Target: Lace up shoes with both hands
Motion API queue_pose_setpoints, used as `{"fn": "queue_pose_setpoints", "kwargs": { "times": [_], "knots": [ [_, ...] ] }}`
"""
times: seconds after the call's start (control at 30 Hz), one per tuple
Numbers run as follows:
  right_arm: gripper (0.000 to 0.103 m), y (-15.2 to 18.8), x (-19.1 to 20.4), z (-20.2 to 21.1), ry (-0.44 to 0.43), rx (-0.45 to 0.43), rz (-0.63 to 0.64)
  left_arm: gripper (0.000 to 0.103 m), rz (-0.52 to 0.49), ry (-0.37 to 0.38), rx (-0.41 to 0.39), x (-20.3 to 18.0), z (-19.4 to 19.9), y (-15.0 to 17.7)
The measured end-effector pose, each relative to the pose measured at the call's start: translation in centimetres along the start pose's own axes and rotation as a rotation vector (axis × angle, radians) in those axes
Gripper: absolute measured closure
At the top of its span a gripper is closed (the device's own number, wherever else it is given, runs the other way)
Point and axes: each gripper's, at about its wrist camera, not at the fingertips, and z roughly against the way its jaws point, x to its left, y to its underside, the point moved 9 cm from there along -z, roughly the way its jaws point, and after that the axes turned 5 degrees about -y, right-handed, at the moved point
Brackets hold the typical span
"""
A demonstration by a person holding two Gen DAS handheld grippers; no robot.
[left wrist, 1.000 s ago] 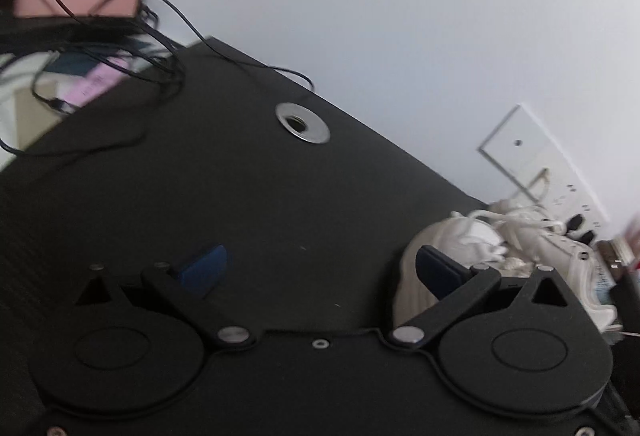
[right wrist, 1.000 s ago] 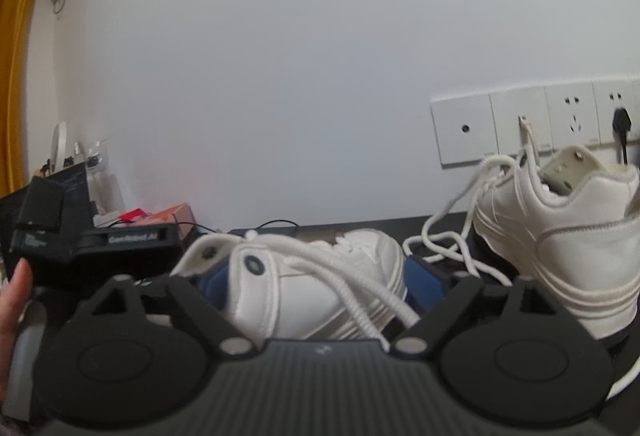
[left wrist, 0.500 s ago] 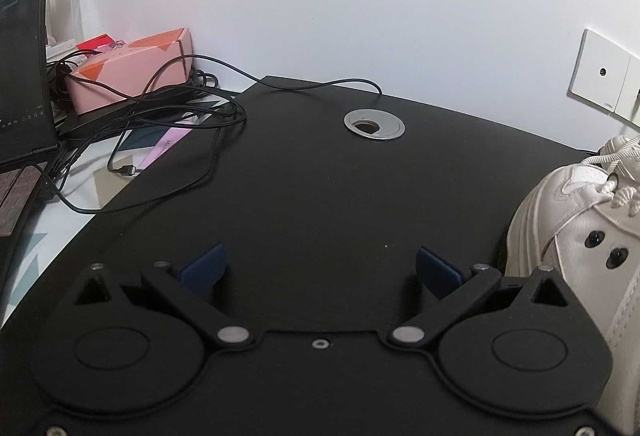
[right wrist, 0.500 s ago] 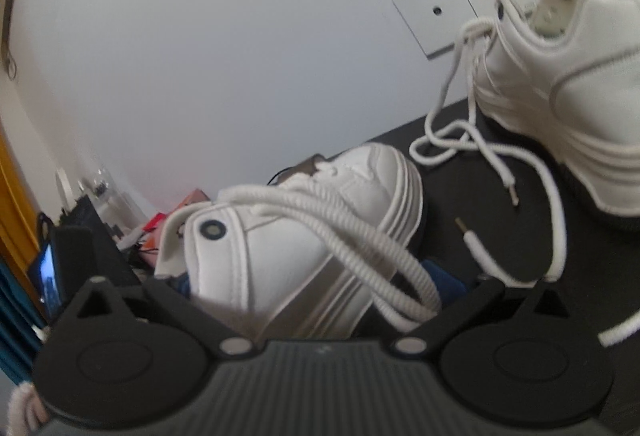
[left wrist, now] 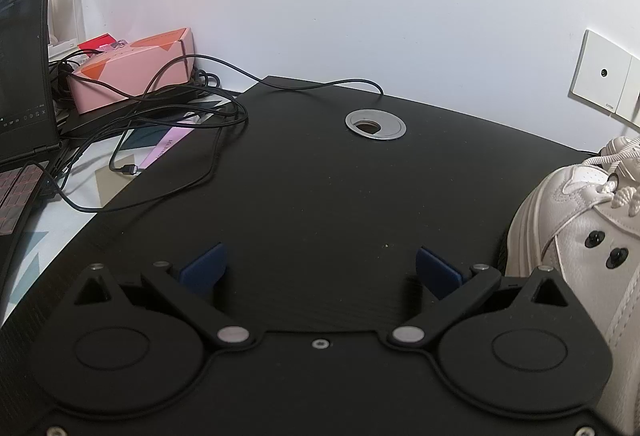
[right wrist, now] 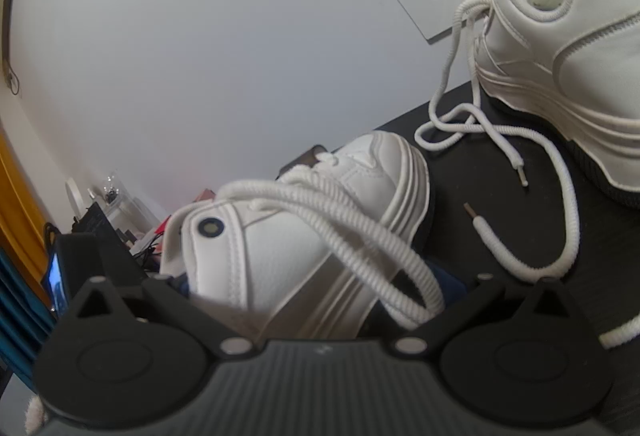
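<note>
Black hand-held gripper (left wrist: 319,268) — blue pads (left wrist: 202,268), silver screws (round housings)

The near white sneaker (right wrist: 304,236) fills the right claw (right wrist: 316,288) and covers both blue pads, so whether they press its sides cannot be told. In the left wrist view this sneaker (left wrist: 588,236) is cut off by the right edge. The second sneaker (right wrist: 568,68) runs off the right edge. The laptop (left wrist: 24,76) is cropped, its screen text too small to read.

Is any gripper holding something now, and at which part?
The left gripper is open and empty. The near shoe sits between the right gripper's open jaws; whether they grip it cannot be told.
</note>
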Motion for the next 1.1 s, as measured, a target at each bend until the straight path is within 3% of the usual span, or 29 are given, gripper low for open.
{"fn": "queue_pose_setpoints", "kwargs": {
  "times": [1.1],
  "knots": [
    [0.001,-0.06,-0.33,0.48,0.003,-0.003,-0.001,0.0,-0.001,0.002,-0.001,-0.11,-0.11,-0.02]
  ]
}}
